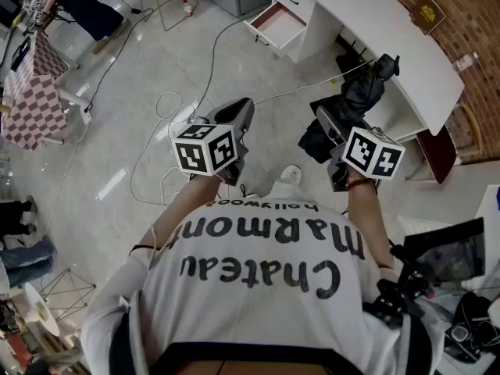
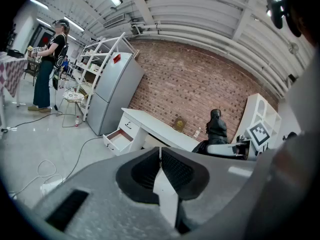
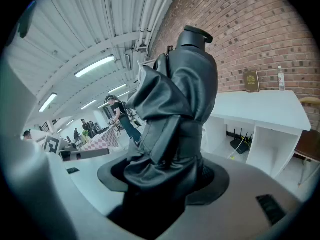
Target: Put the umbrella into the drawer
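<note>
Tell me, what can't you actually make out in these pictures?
- The umbrella's lower end: right gripper view, buried between the right gripper's jaws; head view, behind that gripper.
- Whether the drawer holds anything: far off and too small in head view and left gripper view.
- The brown plaque's print: too small in every view.

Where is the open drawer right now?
The open drawer sits top centre in the head view, at the left end of the white desk, beyond the umbrella held in the right gripper.
</note>
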